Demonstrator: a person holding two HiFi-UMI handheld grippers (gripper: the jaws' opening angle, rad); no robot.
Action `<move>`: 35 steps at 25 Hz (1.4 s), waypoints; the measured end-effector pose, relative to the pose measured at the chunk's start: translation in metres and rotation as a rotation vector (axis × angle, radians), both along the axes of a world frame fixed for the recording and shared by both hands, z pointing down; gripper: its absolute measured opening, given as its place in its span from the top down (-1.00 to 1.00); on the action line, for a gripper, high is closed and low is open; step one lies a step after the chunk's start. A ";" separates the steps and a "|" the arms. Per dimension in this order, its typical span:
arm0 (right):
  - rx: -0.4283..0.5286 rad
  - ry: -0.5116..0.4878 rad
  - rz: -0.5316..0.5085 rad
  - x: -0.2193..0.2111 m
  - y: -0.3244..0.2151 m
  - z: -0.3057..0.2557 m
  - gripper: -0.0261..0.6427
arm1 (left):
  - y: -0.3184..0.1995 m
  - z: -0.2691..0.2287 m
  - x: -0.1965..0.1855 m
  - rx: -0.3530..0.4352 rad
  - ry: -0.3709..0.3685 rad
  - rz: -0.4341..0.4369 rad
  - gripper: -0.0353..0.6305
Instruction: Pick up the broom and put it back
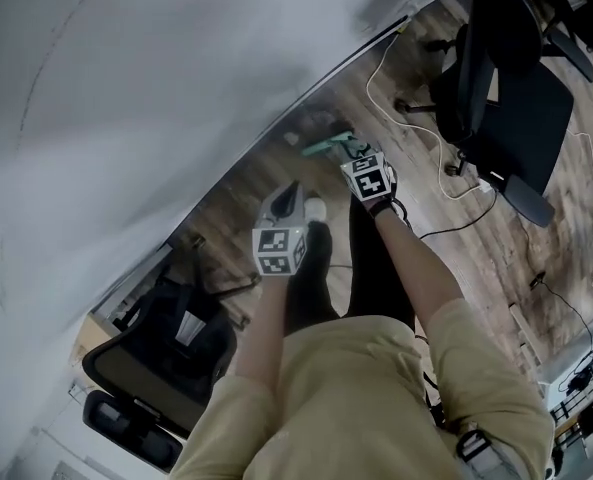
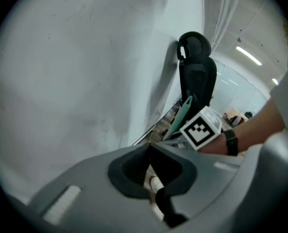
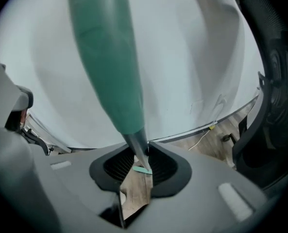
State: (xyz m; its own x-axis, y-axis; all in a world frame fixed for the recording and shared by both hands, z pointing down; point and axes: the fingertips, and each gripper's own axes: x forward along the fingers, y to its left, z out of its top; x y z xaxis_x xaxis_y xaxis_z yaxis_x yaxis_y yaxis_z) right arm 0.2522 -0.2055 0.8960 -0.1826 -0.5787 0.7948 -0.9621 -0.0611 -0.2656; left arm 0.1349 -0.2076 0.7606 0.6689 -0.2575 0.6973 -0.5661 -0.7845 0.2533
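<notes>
The broom (image 3: 110, 57) has a teal grip and a thin metal shaft. In the right gripper view the shaft runs down between the dark pads of my right gripper (image 3: 143, 152), which is shut on it, and a small teal part (image 3: 143, 170) shows far below. In the head view my right gripper (image 1: 350, 150) holds the teal broom (image 1: 326, 147) close to the white wall. My left gripper (image 1: 292, 190) hangs a little nearer to me, over a shoe, with its tips together and nothing in them. The left gripper view shows its pads (image 2: 134, 166) meeting, and the broom (image 2: 181, 115) beyond.
A white wall (image 1: 126, 98) runs along the left with a dark baseboard. A black office chair (image 1: 506, 88) stands at the upper right, another chair (image 1: 166, 358) at the lower left. White and black cables (image 1: 446, 183) lie on the wood floor (image 1: 496, 258).
</notes>
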 end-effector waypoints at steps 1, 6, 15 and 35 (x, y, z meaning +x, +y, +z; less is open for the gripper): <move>0.004 -0.008 0.005 0.000 -0.007 0.008 0.66 | -0.001 0.004 -0.001 -0.005 -0.004 -0.001 0.89; 0.067 -0.017 0.020 0.006 -0.051 0.024 0.67 | 0.000 0.018 -0.006 -0.023 -0.023 0.012 0.89; 0.162 -0.006 -0.065 0.015 -0.145 0.042 0.67 | -0.009 0.047 -0.023 -0.039 -0.058 0.024 0.89; 0.165 -0.078 -0.143 0.013 -0.173 0.059 0.05 | -0.025 0.056 -0.023 -0.035 -0.040 0.003 0.89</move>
